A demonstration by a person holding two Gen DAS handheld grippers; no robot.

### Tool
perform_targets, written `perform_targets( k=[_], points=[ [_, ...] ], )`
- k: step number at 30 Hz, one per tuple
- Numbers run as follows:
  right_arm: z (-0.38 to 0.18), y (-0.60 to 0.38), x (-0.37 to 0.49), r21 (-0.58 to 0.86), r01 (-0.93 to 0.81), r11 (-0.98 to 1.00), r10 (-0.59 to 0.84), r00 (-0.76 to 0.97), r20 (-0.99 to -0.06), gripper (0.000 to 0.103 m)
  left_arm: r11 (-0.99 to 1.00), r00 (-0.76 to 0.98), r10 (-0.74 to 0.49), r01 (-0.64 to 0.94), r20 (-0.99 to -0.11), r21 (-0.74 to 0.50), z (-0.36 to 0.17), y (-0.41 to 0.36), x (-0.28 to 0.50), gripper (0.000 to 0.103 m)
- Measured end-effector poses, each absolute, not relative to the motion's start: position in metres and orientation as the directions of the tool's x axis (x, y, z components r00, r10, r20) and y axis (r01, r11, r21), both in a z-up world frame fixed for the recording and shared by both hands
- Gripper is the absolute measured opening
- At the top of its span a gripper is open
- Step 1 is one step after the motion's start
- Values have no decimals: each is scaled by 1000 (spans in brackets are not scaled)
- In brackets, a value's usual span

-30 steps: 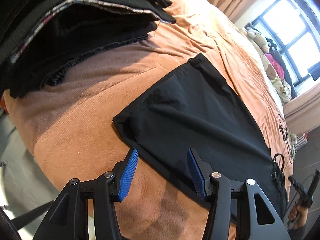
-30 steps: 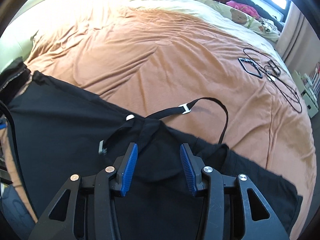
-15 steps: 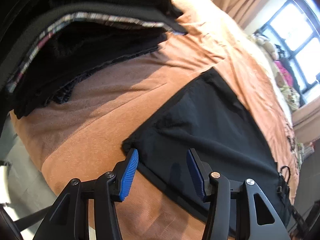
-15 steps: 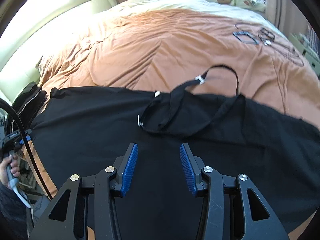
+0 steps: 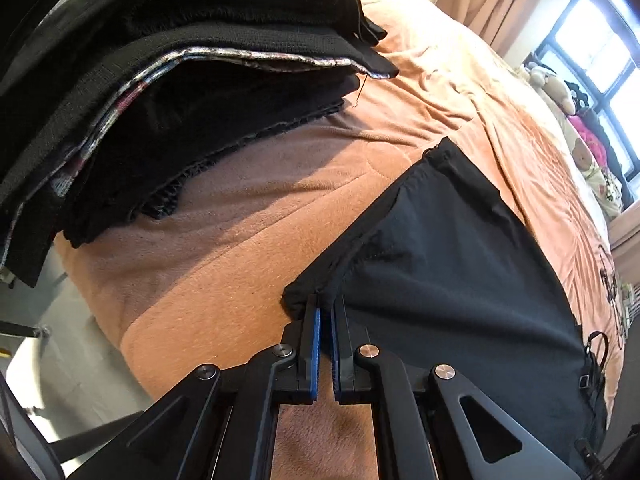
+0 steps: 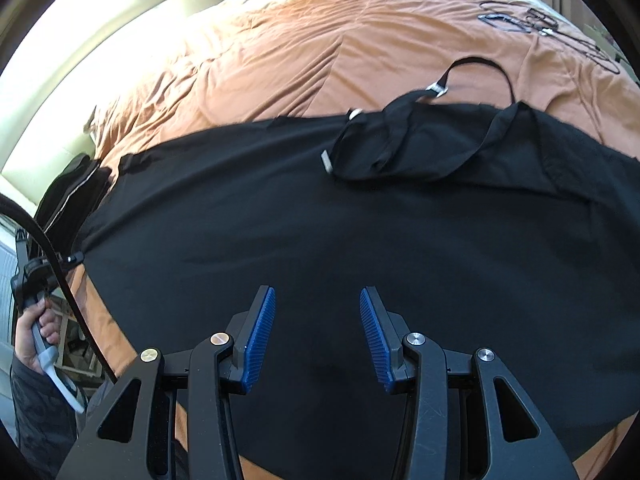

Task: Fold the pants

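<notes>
Black pants (image 5: 460,300) lie spread flat on the orange bed cover (image 5: 240,220). My left gripper (image 5: 325,308) is shut on their near corner at the hem, and the cloth bunches up around the blue pads. In the right wrist view the pants (image 6: 360,240) fill the middle, with a black strap and metal buckle (image 6: 436,89) lying loose at their far edge. My right gripper (image 6: 317,300) hangs open just above the black cloth, nothing between its pads. At that view's left edge a hand (image 6: 36,332) holds the left gripper (image 6: 76,258) at the pants' corner.
A stack of folded dark clothes (image 5: 180,80) sits on the bed left of the pants, close to the bed's edge. Cables and a small dark frame (image 6: 540,28) lie on the cover far right. Stuffed toys (image 5: 556,84) line the window side. Floor (image 5: 60,320) shows beyond the edge.
My left jaws closed onto the pants' corner after drawing in toward it. My right gripper rolled and dropped toward the pants, so the strap now lies farther ahead.
</notes>
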State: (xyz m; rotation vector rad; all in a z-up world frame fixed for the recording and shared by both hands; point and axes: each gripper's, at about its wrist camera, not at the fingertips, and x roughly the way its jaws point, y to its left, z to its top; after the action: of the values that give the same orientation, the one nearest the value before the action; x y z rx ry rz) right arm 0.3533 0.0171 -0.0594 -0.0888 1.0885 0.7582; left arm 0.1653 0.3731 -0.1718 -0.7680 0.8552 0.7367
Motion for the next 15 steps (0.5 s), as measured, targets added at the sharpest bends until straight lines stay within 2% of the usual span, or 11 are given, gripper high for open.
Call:
perform_targets(
  k=[5,7,9,15],
  points=[
    [-76,23,352,277,-596,753,481,213,-850,42,492,456,183,-809,-871,-320,-182,375,163,8],
    [-80,23,352,281,-595,753,482,209,-851,42,489,472,168,-802,-865,-342,-181,373,161,17],
    [-79,24,354,274,-599,752,481,216,-850,42,475,496,144,-794,-856,-380,-181,372,158,36],
    [-80,27,354,274,-599,753,484,221,-847,42,434,534,79,-779,-842,-453,-186,367,157,39]
  ],
)
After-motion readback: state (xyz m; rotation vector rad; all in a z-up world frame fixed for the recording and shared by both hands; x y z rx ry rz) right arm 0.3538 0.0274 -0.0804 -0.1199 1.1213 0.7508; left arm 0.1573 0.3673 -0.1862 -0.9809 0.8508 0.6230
